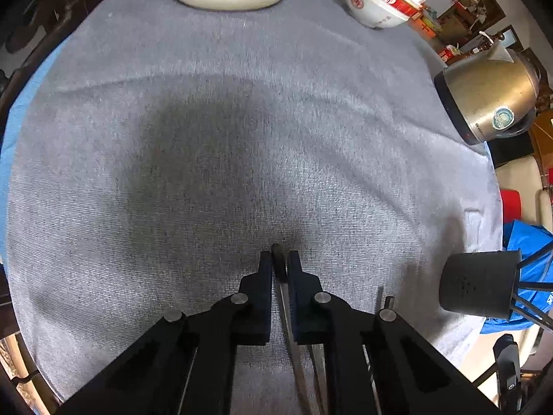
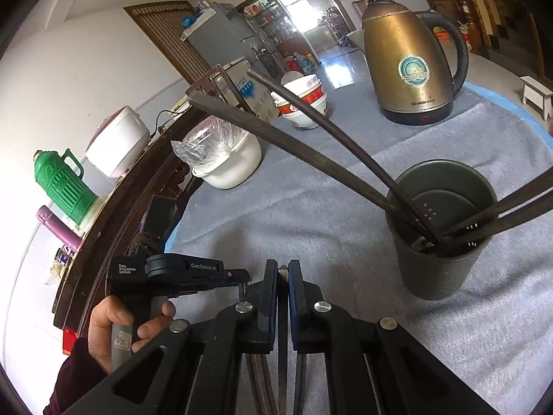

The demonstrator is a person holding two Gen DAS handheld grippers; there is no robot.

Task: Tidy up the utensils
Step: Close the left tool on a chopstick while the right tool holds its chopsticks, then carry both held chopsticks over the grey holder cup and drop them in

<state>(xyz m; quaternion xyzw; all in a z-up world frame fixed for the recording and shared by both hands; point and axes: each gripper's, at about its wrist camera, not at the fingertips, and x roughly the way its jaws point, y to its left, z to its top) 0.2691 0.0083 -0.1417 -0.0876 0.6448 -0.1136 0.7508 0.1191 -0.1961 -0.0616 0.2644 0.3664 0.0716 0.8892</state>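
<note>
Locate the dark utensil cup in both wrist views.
Left wrist: cup at the lower right edge, seen from the side, chopsticks poking out to the right.
Right wrist: cup at right of centre, upright on the grey cloth, chopsticks inside.
Shared landmark: the gold kettle, beyond the cup in both.

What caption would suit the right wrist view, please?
Right gripper clamps a dark chopstick near the grey cylindrical utensil holder holding four chopsticks.
</note>
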